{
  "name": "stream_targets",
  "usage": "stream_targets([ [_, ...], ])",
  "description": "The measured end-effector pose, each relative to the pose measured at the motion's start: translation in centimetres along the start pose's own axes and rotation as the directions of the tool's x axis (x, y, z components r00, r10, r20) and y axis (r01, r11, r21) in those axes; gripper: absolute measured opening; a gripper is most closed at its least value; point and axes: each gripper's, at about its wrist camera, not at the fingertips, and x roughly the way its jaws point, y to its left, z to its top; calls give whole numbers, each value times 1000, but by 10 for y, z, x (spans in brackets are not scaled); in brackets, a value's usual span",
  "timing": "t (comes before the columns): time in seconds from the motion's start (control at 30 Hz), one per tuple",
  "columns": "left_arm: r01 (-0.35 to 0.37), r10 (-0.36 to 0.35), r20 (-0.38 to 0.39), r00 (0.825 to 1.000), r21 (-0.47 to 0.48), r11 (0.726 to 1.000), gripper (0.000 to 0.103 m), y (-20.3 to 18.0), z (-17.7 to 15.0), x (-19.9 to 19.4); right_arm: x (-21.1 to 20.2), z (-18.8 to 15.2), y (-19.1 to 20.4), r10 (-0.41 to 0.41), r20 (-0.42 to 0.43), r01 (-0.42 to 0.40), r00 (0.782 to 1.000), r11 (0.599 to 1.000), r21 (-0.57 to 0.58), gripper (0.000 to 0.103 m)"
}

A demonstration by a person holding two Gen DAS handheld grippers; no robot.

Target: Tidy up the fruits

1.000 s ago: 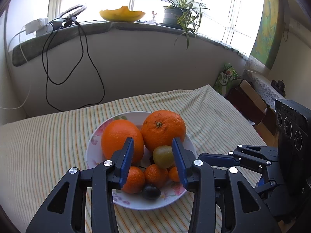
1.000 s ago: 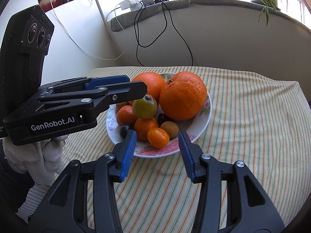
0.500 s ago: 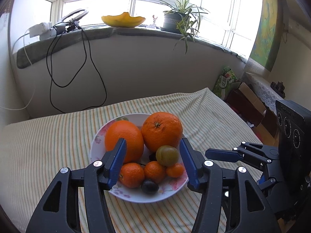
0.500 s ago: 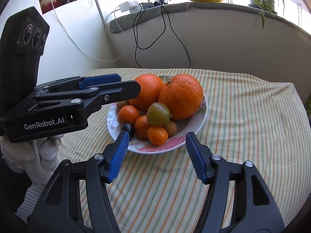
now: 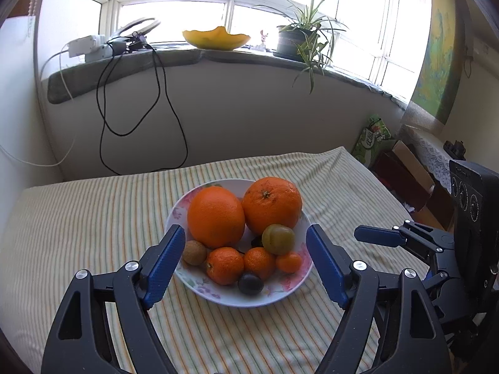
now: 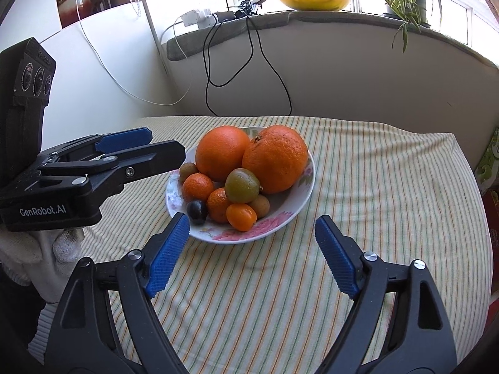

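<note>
A bowl full of fruit sits near the middle of the table, which has a striped cloth on it. In the bowl are two big oranges side by side at the back. In front of them lie small fruits: a green plum, a few little tangerines, a brown kiwi and a dark plum. The green plum rests on top of the small ones and leans on a big orange. The left gripper hangs just in front of the bowl with its blue tongs wide apart and nothing in them. The right gripper is on the near side of the bowl too, and its tongs are also wide apart and hold nothing. No fruit lies out on the cloth, so I think the fruit is all gathered and the job looks close to done. If one more fruit needs a nudge, it is best to go slow. The pile is tall and round things roll. I would come down from above on one small fruit, put one tong on each side of it, and squeeze softly so it does not squash. I would not push the green plum, for it sits high and could tip out. It helps to keep the two grippers apart so they do not bump. On the window sill far behind are a yellow dish and a plant.
</note>
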Motion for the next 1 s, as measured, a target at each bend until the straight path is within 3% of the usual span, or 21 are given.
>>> stream_targets([
  [0.5, -53, 54, 35, 998, -30, 998, 80, -3, -20, -26, -16, -2, -3, -14, 49, 11, 999, 998, 61, 86],
  [0.67, -104, 106, 36, 994, -32, 994, 81, -8, -25, -32, -22, -2, -5, -25, 74, 19, 997, 997, 78, 86],
  [1.0, -132, 136, 53, 989, -68, 989, 81, -8, -39, -49, -38, -5, -1, -58, 105, 52, 993, 997, 64, 86],
])
